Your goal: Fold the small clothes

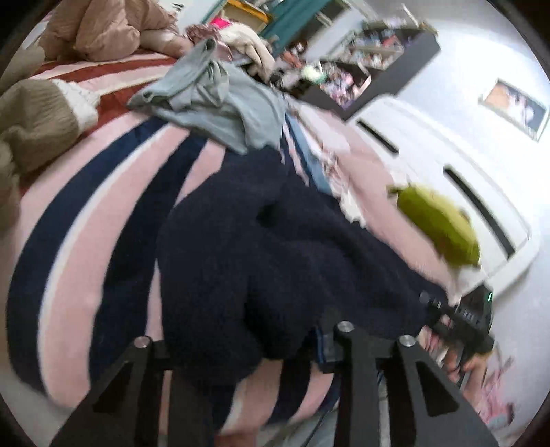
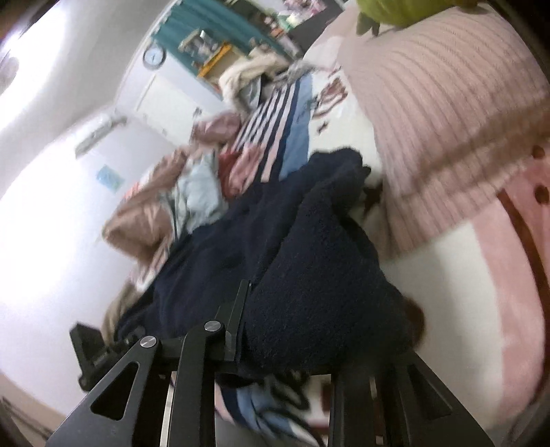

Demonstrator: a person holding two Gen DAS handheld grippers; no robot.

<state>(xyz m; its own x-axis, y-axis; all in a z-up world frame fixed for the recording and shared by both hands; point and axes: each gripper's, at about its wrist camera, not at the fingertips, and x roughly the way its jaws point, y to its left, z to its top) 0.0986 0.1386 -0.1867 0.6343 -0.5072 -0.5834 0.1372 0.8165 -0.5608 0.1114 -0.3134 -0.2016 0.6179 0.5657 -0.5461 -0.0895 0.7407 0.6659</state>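
Note:
A dark navy fuzzy garment (image 1: 261,247) lies on the striped pink and navy bed cover (image 1: 79,220). My left gripper (image 1: 247,350) is at its near edge, and the cloth bunches between the jaws. In the right wrist view the same navy garment (image 2: 309,275) fills the middle, and my right gripper (image 2: 292,364) has its folded edge between the jaws. The right gripper (image 1: 457,323) also shows at the garment's right side in the left wrist view. Both views are blurred.
A light grey-blue garment (image 1: 213,99) lies beyond the navy one. A tan knit (image 1: 37,120) and a beige quilt (image 1: 103,27) lie at the left. A green plush (image 1: 443,227) and a pink knit pillow (image 2: 447,120) sit to the right. White drawers (image 1: 447,178) stand behind.

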